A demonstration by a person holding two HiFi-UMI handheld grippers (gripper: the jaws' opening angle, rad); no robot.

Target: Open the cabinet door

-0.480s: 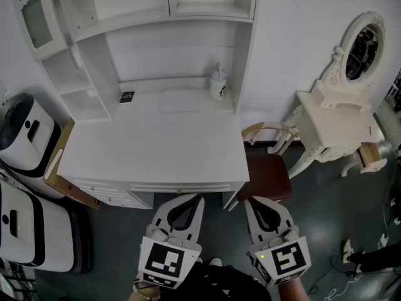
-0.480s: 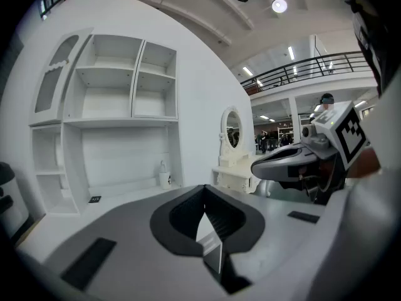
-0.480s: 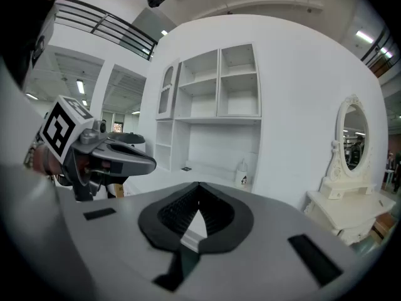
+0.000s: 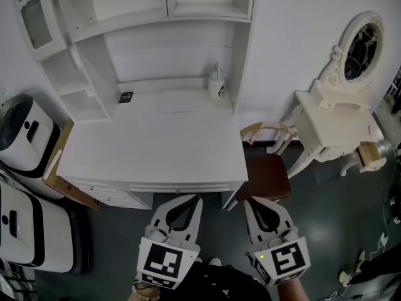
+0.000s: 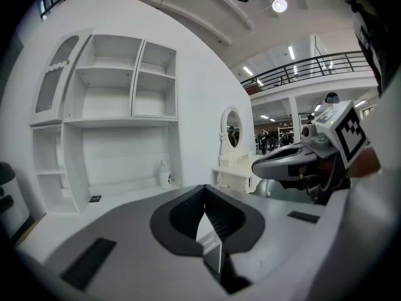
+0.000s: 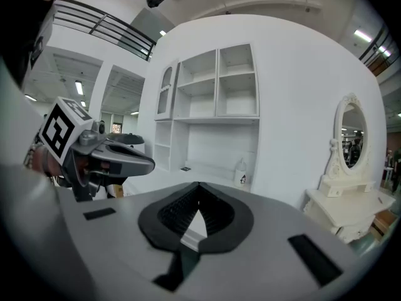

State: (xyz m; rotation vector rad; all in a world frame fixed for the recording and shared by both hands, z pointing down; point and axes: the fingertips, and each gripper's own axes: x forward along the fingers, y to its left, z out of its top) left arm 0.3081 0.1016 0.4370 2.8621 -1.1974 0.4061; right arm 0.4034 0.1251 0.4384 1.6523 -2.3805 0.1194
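- L claw = left claw (image 5: 204, 188): jaws fully together, tips meeting, nothing btwn them. Empty.
- R claw = right claw (image 6: 198, 184): same, jaws closed tip to tip, holding nothing.
- Both claws low in head view, side by side, just off the front edge of the white surface (image 4: 156, 149), aimed slightly down toward it. Neither touches anything.
- Task item: cabinet door (image 4: 32, 16), arched glass-pane door at top left of the hutch (image 4: 150, 8), above the narrow side shelves. Looks shut from the left gripper view; handle too small to make out.
- Door is well apart from both claws: up, back and to the left across the whole surface.
- Other stuff: white bottle (image 4: 217, 82) at rear right of surface, small black item (image 4: 126, 97) at rear left, chair (image 4: 266, 171) to the right, vanity w/ oval mirror (image 4: 362, 47) further right. None in the path.
- Step, my read: start/approach. Reach not begun, door untouched.
- Next move calls for: lift L claw (nearer side) up and left to door's free edge or knob, open jaws before arrival, close on the handle, then pull along the hinge arc.
- Watch: find which side hinges first; keep claw off the glass pane.
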